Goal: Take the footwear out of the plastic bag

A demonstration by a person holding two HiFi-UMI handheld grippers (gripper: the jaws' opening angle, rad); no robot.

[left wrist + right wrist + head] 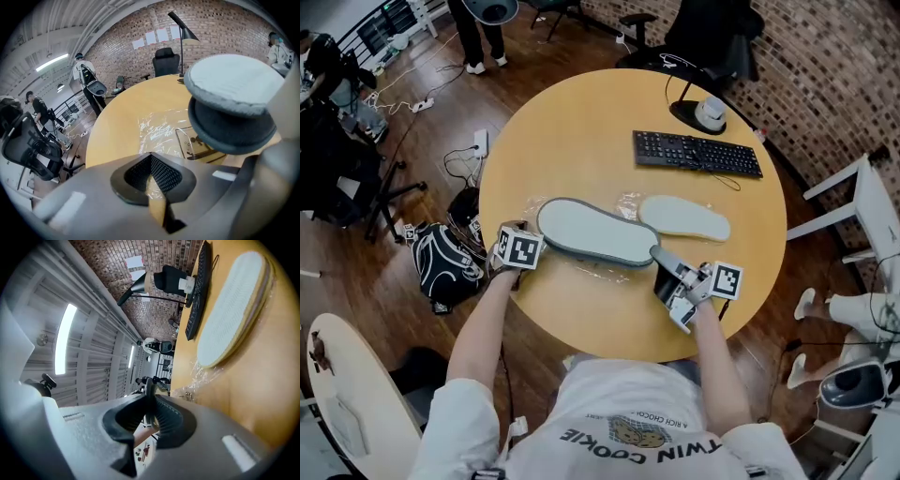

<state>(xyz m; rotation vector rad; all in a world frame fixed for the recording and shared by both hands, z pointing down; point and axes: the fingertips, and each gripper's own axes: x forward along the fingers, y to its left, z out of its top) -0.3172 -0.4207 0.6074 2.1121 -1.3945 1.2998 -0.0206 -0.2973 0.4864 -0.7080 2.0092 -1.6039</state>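
Observation:
A grey slipper (595, 232) with a pale sole facing up lies across the round table's (581, 122) near middle, over a crumpled clear plastic bag (591, 270). My right gripper (659, 258) is shut on the slipper's right end, and a thin dark edge (149, 397) sits pinched between its pads. My left gripper (528, 234) is at the slipper's left end, shut on a fold of the plastic bag (159, 129). From there the slipper (232, 101) looms at upper right. A second pale slipper (684, 217) lies bare behind, also visible as the second slipper (234, 305).
A black keyboard (697, 153) and a lamp base (698, 114) stand at the table's far right. On the floor to the left sits a black bag (445, 262) among cables. A person (478, 37) stands beyond the table; white furniture (862, 216) is at the right.

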